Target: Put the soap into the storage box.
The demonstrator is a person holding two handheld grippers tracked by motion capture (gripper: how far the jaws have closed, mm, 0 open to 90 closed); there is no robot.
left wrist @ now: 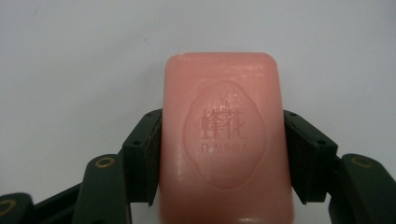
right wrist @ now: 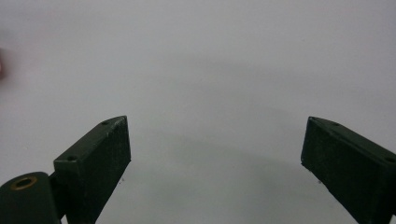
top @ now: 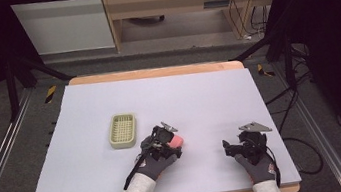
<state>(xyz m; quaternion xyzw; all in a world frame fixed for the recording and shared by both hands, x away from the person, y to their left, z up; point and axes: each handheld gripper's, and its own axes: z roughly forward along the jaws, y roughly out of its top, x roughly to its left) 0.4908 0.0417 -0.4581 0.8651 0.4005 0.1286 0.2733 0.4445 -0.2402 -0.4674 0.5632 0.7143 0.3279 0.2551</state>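
From the high view I see my left gripper (top: 174, 143) just right of the soap dish (top: 123, 130), a pale green rectangular tray with a ribbed, slotted floor, sitting on the matte lilac table (top: 194, 97). A pink soap bar (top: 177, 140) pokes out at the gripper's tip, near the dish but apart from it. My right gripper (top: 227, 147) rests well to the right of the dish, nothing at its tip

In the left gripper view the soap bar (left wrist: 223, 140) is a smooth, waxy block with rounded corners and an oval stamped emblem; both black jaws are clamped against its long sides

In the right gripper view my right gripper (right wrist: 215, 154) has its flat, finely textured jaws spread wide over bare table (right wrist: 210, 70)
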